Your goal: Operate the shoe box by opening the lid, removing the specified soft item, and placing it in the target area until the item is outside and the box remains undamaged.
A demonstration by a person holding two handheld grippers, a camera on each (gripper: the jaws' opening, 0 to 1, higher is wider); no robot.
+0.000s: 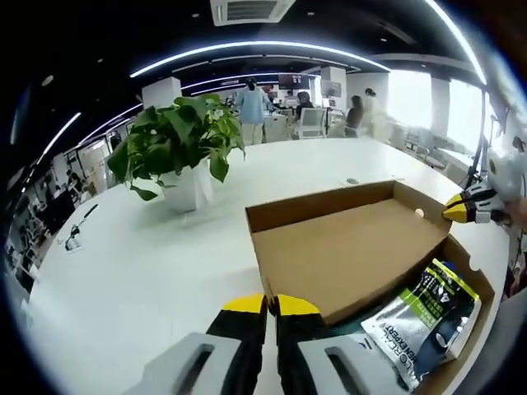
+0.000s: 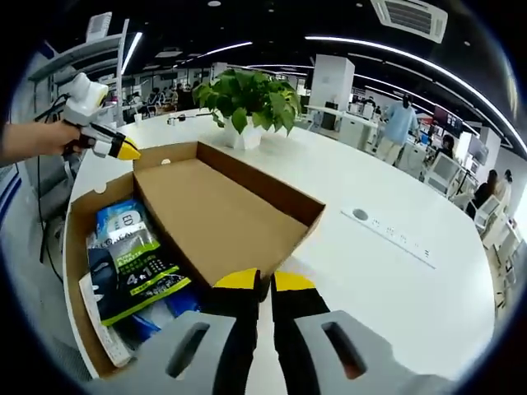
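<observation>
Left gripper view: the left gripper [image 1: 271,305] rises from the bottom with its yellow-tipped jaws pressed together, tips at the near edge of the lid [image 1: 346,251]; whether they pinch that edge I cannot tell; the lid of the shoe box [image 1: 465,284] stands open, brown inner face showing, tilted up over the white table [image 1: 148,271]; inside the box lies a soft packet [image 1: 428,317], green, white and dark blue with printed lettering; the right gripper [image 1: 461,211] comes in from the right, its yellow tip at the far corner of the lid.

Right gripper view: the right gripper [image 2: 264,281] has its jaws closed together, tips against the lid's [image 2: 218,214] near edge, grip unclear; the packet [image 2: 132,263] rests in the box [image 2: 74,247], left of the raised lid, on top of other flat items; the left gripper [image 2: 115,148] enters at upper left, held by a hand [image 2: 37,138], yellow tip at the lid's far corner.

A potted plant [image 2: 247,103] stands on the table [image 2: 395,271] beyond the box; people [image 1: 251,107] stand in the office behind.
</observation>
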